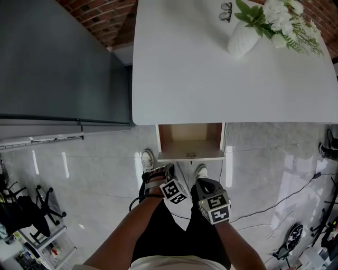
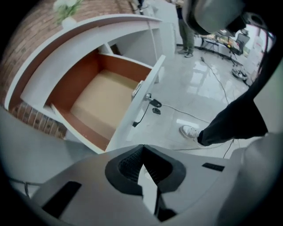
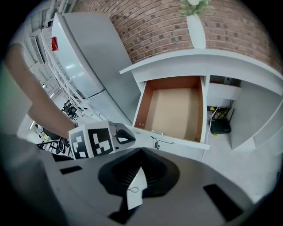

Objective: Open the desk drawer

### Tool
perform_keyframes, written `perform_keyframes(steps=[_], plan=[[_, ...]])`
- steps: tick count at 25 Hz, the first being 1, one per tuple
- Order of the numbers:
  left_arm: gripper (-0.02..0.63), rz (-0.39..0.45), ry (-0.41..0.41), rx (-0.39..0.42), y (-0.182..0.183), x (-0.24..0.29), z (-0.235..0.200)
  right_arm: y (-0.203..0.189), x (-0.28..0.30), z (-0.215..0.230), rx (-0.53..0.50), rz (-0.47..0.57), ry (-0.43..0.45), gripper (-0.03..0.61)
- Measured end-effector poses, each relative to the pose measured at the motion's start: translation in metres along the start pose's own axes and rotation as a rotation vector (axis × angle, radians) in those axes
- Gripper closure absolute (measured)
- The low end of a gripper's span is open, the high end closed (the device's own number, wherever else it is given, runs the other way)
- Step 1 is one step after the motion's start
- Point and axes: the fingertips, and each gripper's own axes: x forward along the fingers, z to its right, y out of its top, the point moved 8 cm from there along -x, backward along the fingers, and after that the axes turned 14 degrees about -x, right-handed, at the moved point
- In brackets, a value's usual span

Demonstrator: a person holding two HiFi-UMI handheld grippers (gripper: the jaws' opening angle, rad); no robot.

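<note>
The white desk [image 1: 211,79] has its drawer [image 1: 190,141] pulled out from under the front edge, showing a bare brown inside [image 2: 95,103] [image 3: 174,108]. A small metal handle [image 1: 191,155] [image 3: 157,142] sits on its white front. My left gripper [image 1: 169,169] [image 2: 142,150] is held low near my legs, short of the drawer front, jaws shut with nothing in them. My right gripper [image 1: 203,183] [image 3: 140,155] hangs beside it, shut and empty too. The left gripper's marker cube [image 3: 95,140] shows in the right gripper view.
A white vase of flowers [image 1: 245,34] and glasses [image 1: 226,10] sit on the desk's far side. A tall grey cabinet [image 1: 58,63] stands to the left. Cables [image 1: 274,203] cross the glossy floor at right. My white shoes [image 1: 148,158] are just below the drawer.
</note>
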Motion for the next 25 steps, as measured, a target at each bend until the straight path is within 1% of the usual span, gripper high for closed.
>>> perform_keyframes(steps=[2, 5, 8, 13, 17, 21, 25], plan=[[0.607, -0.024, -0.021, -0.099, -0.006, -0.005, -0.006, 0.005, 0.0, -0.005, 0.002, 0.005, -0.002, 0.563], [0.607, -0.034, -0.03, -0.217, -0.012, -0.018, -0.018, 0.014, 0.0, -0.013, -0.002, 0.008, -0.003, 0.563], [0.607, -0.035, -0.021, -0.29, -0.013, -0.03, -0.026, 0.02, 0.0, -0.021, 0.001, 0.007, -0.007, 0.563], [0.607, -0.031, -0.045, -0.445, -0.014, -0.046, -0.047, 0.034, 0.004, -0.032, 0.023, 0.005, -0.016, 0.563], [0.607, 0.001, -0.054, -0.5, -0.009, -0.064, -0.065, 0.053, -0.006, -0.038, 0.011, 0.025, -0.047, 0.563], [0.607, 0.003, -0.072, -0.566, -0.007, -0.083, -0.081, 0.071, -0.02, -0.047, 0.014, 0.04, -0.07, 0.563], [0.607, 0.027, -0.08, -0.575, 0.0, -0.11, -0.092, 0.084, -0.028, -0.057, 0.052, 0.069, -0.089, 0.563]])
